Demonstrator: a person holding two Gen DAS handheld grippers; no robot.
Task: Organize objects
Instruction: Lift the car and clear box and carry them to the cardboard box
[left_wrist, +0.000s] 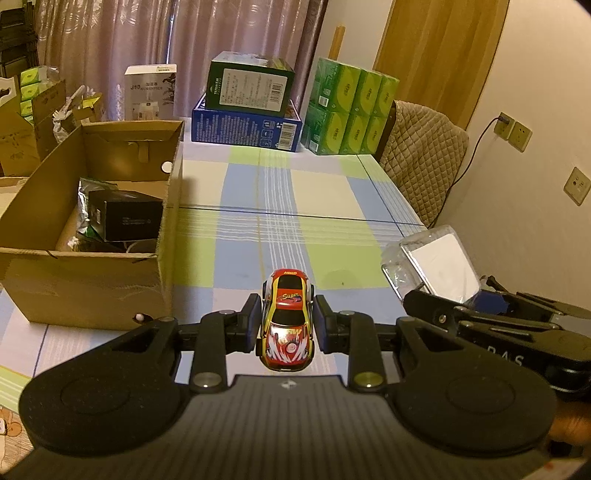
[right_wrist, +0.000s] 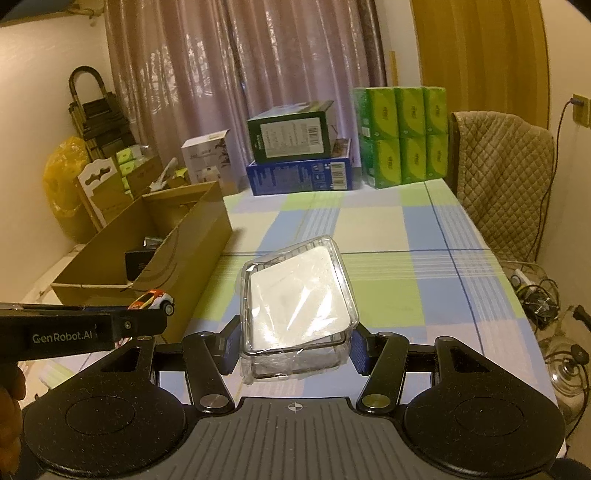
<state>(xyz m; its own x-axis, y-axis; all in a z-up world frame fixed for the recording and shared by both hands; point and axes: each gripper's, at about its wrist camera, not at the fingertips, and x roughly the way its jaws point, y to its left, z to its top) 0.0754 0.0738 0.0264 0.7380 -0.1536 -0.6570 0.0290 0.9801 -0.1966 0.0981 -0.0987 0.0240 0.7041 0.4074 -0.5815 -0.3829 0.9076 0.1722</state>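
Observation:
My left gripper (left_wrist: 286, 323) is shut on a small red and yellow toy car (left_wrist: 287, 319), held above the checked tablecloth (left_wrist: 332, 206). The car (right_wrist: 153, 300) also shows at the left of the right wrist view, beyond the left gripper's side. My right gripper (right_wrist: 293, 341) is shut on a clear plastic box (right_wrist: 297, 299) with a white pad inside, tilted up off the table. That box (left_wrist: 434, 267) appears at the right of the left wrist view. An open cardboard box (left_wrist: 92, 221) stands to the left, holding a black box (left_wrist: 123, 218) and a bag.
At the table's far end stand a green box on a blue box (left_wrist: 247, 110), a stack of green tissue packs (left_wrist: 351, 110) and a white humidifier carton (left_wrist: 151, 92). A quilted chair (left_wrist: 421, 158) stands at the right. Cables and a fan (right_wrist: 543, 306) lie on the floor.

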